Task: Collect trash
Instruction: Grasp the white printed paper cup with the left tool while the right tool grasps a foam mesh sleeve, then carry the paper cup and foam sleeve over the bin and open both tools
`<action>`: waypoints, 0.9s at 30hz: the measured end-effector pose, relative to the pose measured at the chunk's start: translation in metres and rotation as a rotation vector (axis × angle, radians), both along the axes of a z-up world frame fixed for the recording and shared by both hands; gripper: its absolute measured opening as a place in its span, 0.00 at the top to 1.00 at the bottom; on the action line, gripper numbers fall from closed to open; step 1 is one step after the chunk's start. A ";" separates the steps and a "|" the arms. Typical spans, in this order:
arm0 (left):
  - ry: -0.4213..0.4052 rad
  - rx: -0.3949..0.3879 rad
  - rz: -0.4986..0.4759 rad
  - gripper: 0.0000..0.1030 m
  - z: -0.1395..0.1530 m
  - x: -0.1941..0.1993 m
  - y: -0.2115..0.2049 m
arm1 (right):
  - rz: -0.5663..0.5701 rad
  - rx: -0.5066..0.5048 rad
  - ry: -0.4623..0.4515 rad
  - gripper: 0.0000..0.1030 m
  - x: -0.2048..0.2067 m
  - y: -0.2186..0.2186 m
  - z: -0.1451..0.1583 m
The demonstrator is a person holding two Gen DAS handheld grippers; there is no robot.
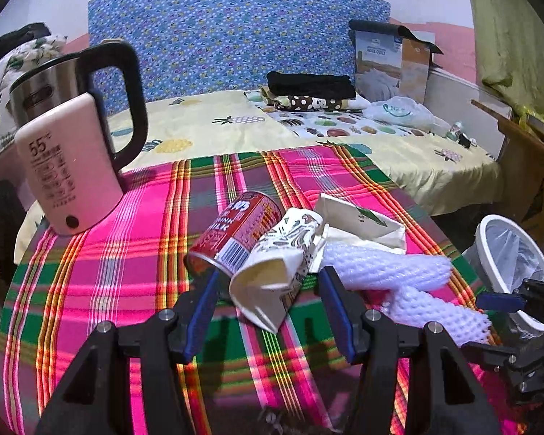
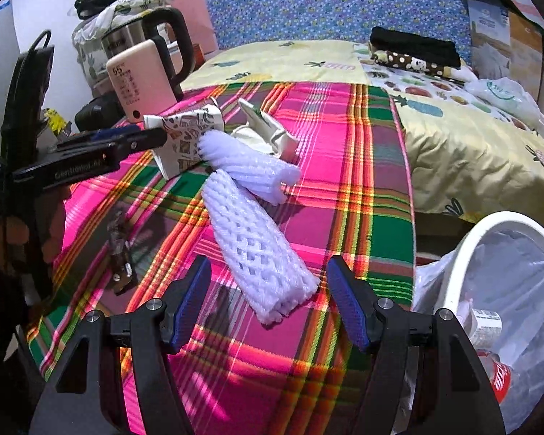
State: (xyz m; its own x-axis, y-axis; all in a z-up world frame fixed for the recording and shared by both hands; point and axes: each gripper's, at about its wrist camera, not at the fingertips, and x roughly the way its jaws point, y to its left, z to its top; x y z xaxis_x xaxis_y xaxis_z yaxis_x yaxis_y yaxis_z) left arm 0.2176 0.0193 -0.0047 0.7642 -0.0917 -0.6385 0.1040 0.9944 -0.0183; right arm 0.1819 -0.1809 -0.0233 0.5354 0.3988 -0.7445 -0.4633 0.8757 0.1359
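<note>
Trash lies on a plaid cloth (image 1: 127, 253). A crushed patterned paper cup (image 1: 275, 264) lies between the fingers of my open left gripper (image 1: 268, 311), beside a red can (image 1: 235, 235). A folded white carton (image 1: 359, 221) and two white foam nets (image 1: 384, 264) lie to the right. In the right wrist view my open right gripper (image 2: 268, 301) brackets the near end of one foam net (image 2: 257, 250); the other net (image 2: 250, 166), the cup (image 2: 185, 137) and the left gripper (image 2: 127, 141) lie beyond. A white bin (image 2: 464, 253) with a plastic liner stands at the right.
A steel kettle (image 1: 72, 83) and a pink box (image 1: 69, 166) stand at the cloth's far left. A dark wrapper (image 2: 121, 253) lies on the cloth near the left. A bed (image 1: 235, 119) with folded clothes (image 1: 308, 90) and a plastic bag (image 1: 399, 112) is behind.
</note>
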 end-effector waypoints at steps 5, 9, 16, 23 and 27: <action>0.002 0.023 -0.022 0.66 -0.002 0.004 -0.004 | 0.014 0.007 0.029 0.56 0.003 0.002 -0.004; 0.031 0.005 -0.017 0.81 -0.004 0.003 -0.002 | 0.020 0.010 0.034 0.67 0.000 0.003 -0.003; 0.032 -0.041 0.011 0.84 0.001 -0.013 0.003 | 0.004 0.049 0.017 0.77 -0.011 -0.002 0.006; 0.026 -0.079 0.029 0.85 0.006 -0.042 0.004 | -0.019 0.087 0.007 0.78 -0.023 -0.010 0.010; 0.020 -0.096 0.036 0.85 0.010 -0.058 0.003 | -0.039 0.109 -0.005 0.78 -0.030 -0.016 0.015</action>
